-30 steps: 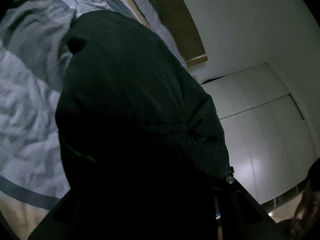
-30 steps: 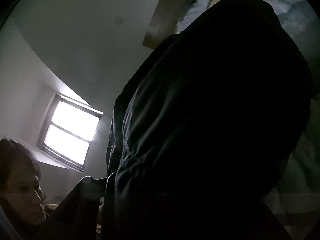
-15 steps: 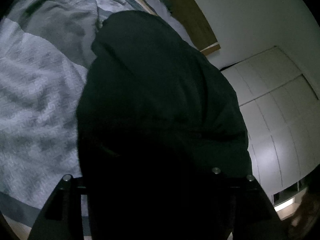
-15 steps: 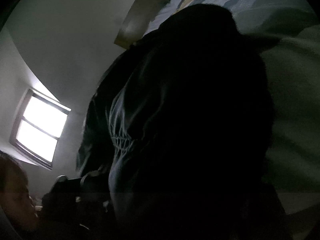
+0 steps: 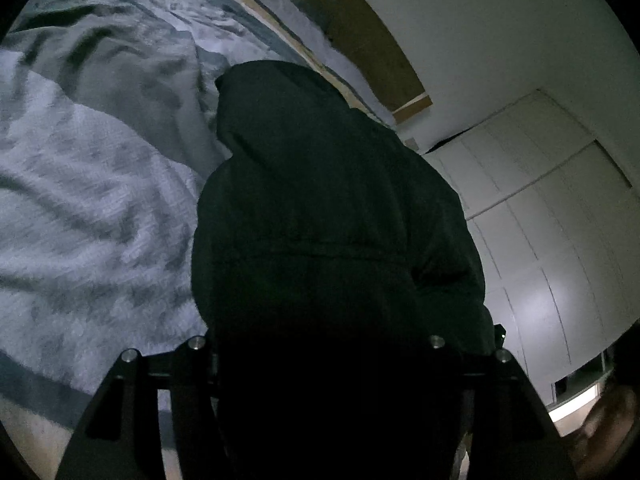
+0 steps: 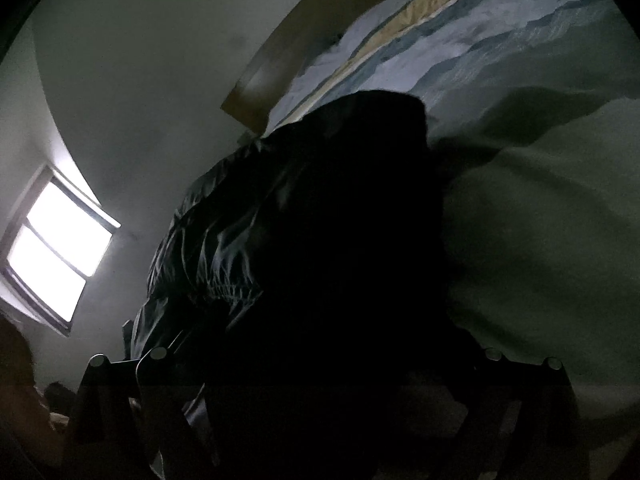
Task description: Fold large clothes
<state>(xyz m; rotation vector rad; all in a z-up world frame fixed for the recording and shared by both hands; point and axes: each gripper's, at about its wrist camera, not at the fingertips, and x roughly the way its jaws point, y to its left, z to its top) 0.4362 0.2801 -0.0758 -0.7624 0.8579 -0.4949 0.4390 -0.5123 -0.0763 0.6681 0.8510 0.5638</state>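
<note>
Jacket (image 5: pixel 332 216) drapes over left tool (image 5: pixel 320 392) and right tool (image 6: pixel 332 400), above bed (image 5: pixel 92 208); both tools' state indiscernible.

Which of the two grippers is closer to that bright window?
Right, probably. The window shows only in the right gripper's view, off to its left past the jacket. The left gripper faces wardrobe doors instead; no window there.

place: home bedroom — dim | upper left of left wrist view: bed (image 5: pixel 92 208) with rumpled grey-and-white patterned bedding | top: wooden headboard (image 5: pixel 360 36) against a plain white wall | right: white panelled wardrobe doors (image 5: pixel 552 216) | left edge of right wrist view: bright two-pane window (image 6: pixel 56 252)
</note>
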